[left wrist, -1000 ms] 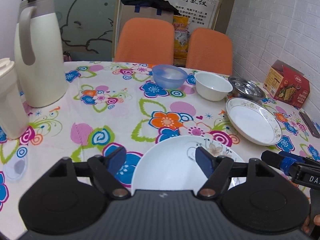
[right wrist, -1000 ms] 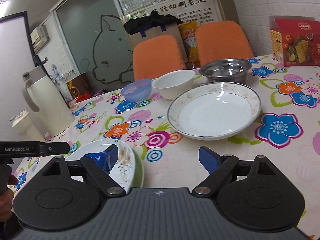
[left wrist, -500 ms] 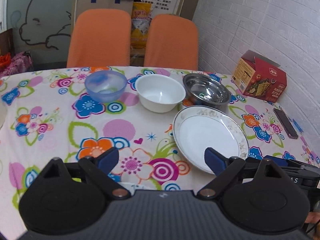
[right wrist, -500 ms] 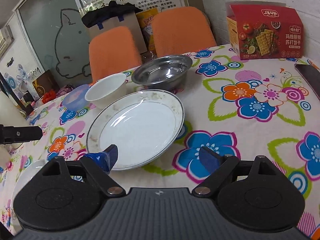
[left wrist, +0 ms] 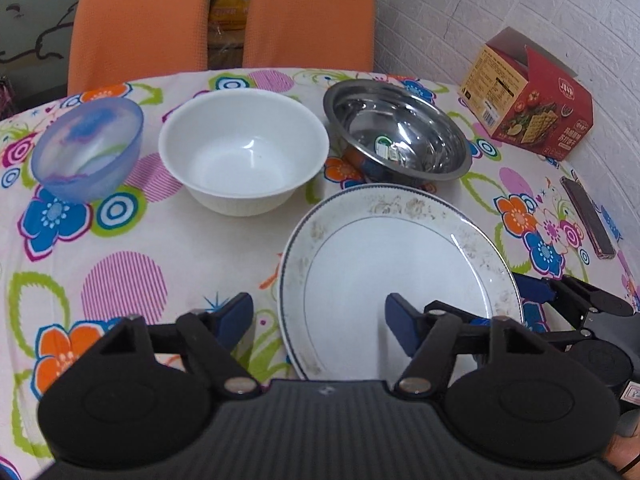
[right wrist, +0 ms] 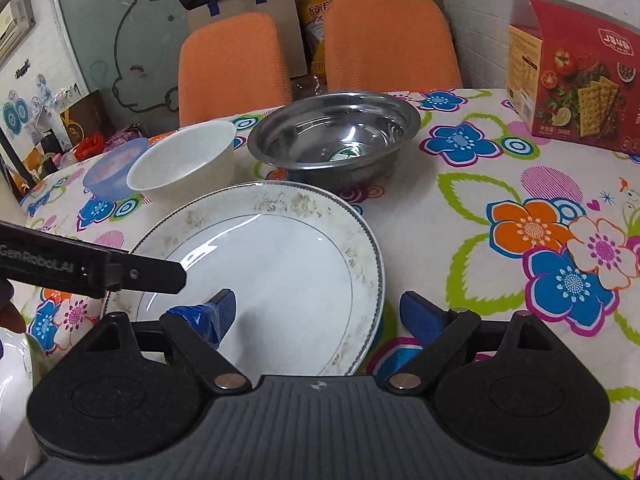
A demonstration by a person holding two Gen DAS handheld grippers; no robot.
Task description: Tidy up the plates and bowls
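Observation:
A large white plate (left wrist: 400, 276) (right wrist: 280, 272) with a faded floral rim lies on the flowered tablecloth. Behind it stand a blue translucent bowl (left wrist: 88, 148) (right wrist: 112, 168), a white bowl (left wrist: 244, 152) (right wrist: 184, 164) and a steel bowl (left wrist: 396, 136) (right wrist: 332, 136). My left gripper (left wrist: 318, 320) is open and straddles the plate's left rim, holding nothing. My right gripper (right wrist: 318, 314) is open across the plate's near right rim, one finger over the plate and one outside it. A second white plate (right wrist: 16, 360) shows at the lower left edge of the right wrist view.
A red cracker box (left wrist: 528, 100) (right wrist: 576, 80) stands at the right by the brick wall, with a dark phone (left wrist: 588, 216) lying nearer. Two orange chairs (left wrist: 140, 20) (right wrist: 236, 64) back the far table edge.
Both grippers have moved to the right and forward, from the small near plate up to the large plate. The thermos has left the left wrist view. Both stay open.

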